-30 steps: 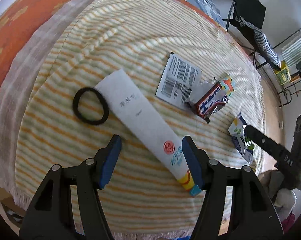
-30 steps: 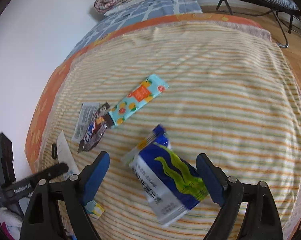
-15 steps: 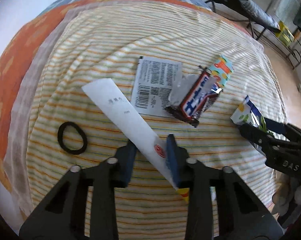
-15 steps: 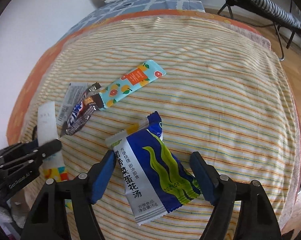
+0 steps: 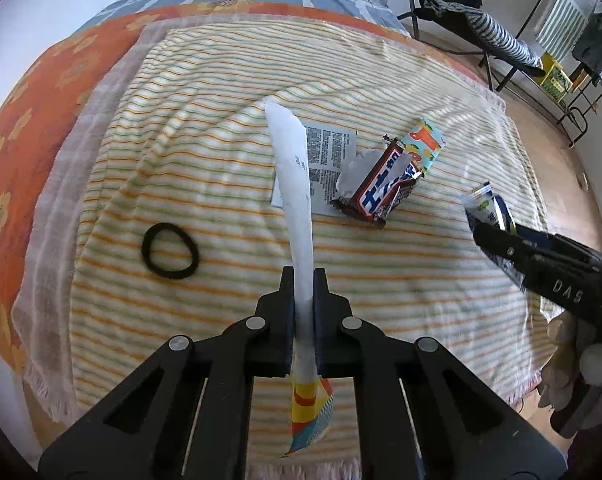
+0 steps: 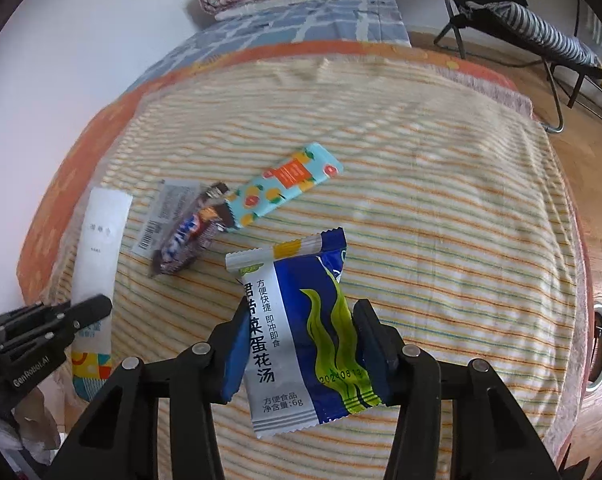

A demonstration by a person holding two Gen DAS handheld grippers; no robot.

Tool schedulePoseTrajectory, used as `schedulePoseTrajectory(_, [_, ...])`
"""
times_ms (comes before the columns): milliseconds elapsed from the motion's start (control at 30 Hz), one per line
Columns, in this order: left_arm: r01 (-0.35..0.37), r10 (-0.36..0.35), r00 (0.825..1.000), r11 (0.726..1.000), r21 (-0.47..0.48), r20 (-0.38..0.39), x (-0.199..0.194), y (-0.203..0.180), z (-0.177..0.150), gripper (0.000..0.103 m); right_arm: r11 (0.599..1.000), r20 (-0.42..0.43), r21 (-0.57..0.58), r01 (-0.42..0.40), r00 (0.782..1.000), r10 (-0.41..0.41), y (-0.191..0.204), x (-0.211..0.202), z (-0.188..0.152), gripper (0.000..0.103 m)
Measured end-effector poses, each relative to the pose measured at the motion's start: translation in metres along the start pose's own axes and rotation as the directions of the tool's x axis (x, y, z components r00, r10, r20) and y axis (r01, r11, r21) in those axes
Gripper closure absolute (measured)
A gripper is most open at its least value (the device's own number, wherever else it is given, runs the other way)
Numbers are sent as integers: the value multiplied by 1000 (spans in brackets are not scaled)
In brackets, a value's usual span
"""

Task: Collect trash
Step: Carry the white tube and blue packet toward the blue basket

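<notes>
left tool [image 5: 303,276] clamped on long white wrapper [image 5: 297,184], held edge-on above the striped blanket [image 5: 381,272] on the bed. right tool [image 6: 301,336] pinching blue soup packet [image 6: 301,320] (lifted). chocolate wrapper [image 5: 385,188], fruit-print wrapper [image 6: 285,184], hair tie [image 5: 169,251] lie on blanket.

A long white wrapper [image 5: 297,184] with a colourful end stands on edge, lifted. A blue soup packet [image 6: 301,320] is raised off the bed. Mid-bed lie a torn chocolate bar wrapper [image 5: 381,192], a teal fruit-print wrapper [image 6: 285,184] and a printed sachet [image 5: 333,160], overlapping.
</notes>
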State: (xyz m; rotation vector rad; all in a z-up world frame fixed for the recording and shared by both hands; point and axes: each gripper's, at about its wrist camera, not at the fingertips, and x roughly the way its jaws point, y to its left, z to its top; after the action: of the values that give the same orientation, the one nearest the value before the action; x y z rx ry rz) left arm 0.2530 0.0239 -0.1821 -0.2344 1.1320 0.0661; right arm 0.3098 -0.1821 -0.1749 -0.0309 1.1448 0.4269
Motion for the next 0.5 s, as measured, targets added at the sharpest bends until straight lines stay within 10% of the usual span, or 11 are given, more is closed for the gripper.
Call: schedulePoseTrajectory(500, [51,-52,997,998,29,57,-70,18,-37,98,998,60,-62,-23,998,27,43,-56,-26,52])
